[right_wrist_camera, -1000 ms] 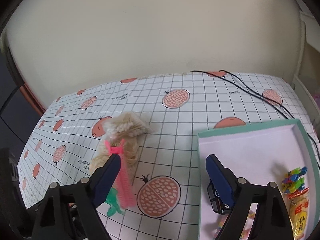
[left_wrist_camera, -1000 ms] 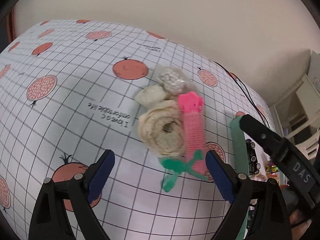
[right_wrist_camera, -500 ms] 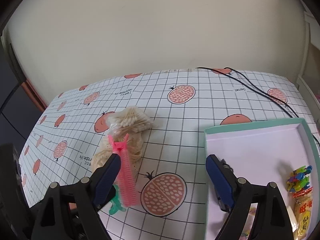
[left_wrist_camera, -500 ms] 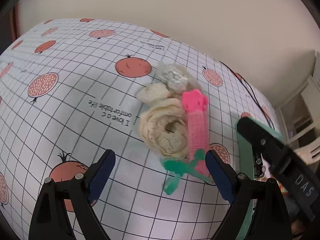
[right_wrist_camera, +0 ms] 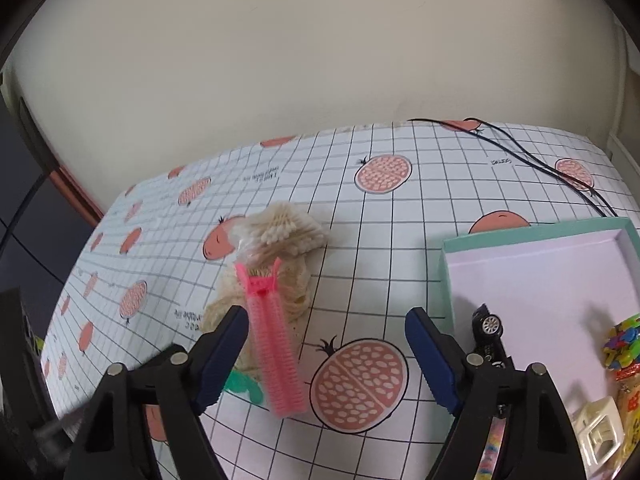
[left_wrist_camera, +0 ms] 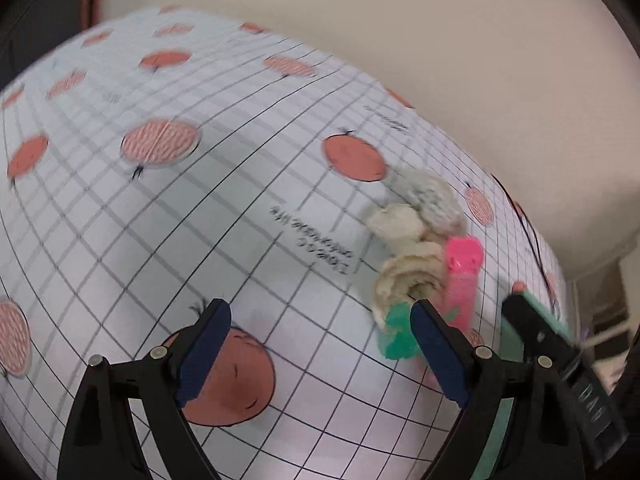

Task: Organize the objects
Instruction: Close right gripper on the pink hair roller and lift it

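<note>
A: Pink hair clip (right_wrist_camera: 274,344) lies on the worktop (right_wrist_camera: 400,248), on top of a pile: bag of cotton swabs (right_wrist_camera: 280,234) at the far end, cream crocheted piece (right_wrist_camera: 296,300) under the clip, green clip (right_wrist_camera: 244,385) poking out at the near end. All touching one another, none in the tray.

B: Tray status?

A: Mint-rimmed tray (right_wrist_camera: 532,236) sits to the right of the pile, apart from it. Already inside: black toy car (right_wrist_camera: 489,330) at the near-left corner, a colourful toy (right_wrist_camera: 624,342), a snack packet (right_wrist_camera: 632,400) and a white square item (right_wrist_camera: 600,436) along the right edge. Judgement: partly done; the pile is what remains, as far as these views show.

B: Right tool (right_wrist_camera: 327,356)?

A: Spread wide, nothing between the fingers. Its left finger sits in front of the pile's edge in this view; cannot tell whether it touches. Right finger appears over the tray's near-left corner, close to the car.

B: Left tool (left_wrist_camera: 320,354)?

A: Also spread wide, empty. Frame is motion-blurred. It hovers over bare worktop, with the pile beyond and to the right of its right finger; the green clip shows just behind that finger. No contact visible

B: Next step, as a guess?

A: One tool takes the pink clip, since it lies topmost and exposed
</note>
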The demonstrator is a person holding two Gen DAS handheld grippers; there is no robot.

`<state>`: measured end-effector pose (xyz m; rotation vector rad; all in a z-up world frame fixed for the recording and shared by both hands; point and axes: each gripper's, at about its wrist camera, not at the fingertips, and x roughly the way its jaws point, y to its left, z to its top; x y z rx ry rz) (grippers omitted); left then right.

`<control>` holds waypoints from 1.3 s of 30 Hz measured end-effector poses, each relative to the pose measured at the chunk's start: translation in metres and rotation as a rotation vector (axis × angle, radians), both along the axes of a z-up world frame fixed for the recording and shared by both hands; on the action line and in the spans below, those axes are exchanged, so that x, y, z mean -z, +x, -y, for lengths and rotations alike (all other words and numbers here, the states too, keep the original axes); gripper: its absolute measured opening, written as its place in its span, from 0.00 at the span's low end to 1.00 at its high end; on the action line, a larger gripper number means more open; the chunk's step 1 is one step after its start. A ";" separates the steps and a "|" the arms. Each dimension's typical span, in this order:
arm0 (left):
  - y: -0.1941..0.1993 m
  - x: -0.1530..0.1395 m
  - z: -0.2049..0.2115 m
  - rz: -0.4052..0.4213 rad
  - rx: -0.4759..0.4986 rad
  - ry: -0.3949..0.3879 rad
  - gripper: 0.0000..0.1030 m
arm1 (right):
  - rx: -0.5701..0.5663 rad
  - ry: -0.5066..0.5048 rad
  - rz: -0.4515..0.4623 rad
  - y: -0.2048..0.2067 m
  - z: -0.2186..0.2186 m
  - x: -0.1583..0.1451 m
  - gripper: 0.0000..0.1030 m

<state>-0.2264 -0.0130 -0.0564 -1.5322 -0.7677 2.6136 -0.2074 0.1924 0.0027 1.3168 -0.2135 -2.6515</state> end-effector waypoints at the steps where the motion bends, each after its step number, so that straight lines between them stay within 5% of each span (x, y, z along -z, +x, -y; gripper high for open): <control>1: 0.000 0.003 0.005 0.016 -0.023 0.023 0.89 | -0.004 0.000 0.005 0.000 0.001 0.002 0.78; 8: 0.004 0.004 0.014 0.010 -0.064 0.096 0.89 | -0.038 0.002 0.052 -0.003 0.010 0.015 0.70; 24: 0.002 0.005 -0.006 0.005 0.024 0.086 0.84 | -0.125 -0.004 0.094 0.001 0.026 0.027 0.51; 31: 0.002 0.009 -0.003 0.021 0.012 0.102 0.72 | -0.153 -0.022 0.109 0.002 0.027 0.030 0.36; 39: 0.002 0.009 -0.012 0.035 0.025 0.092 0.60 | -0.169 -0.022 0.122 0.003 0.028 0.032 0.31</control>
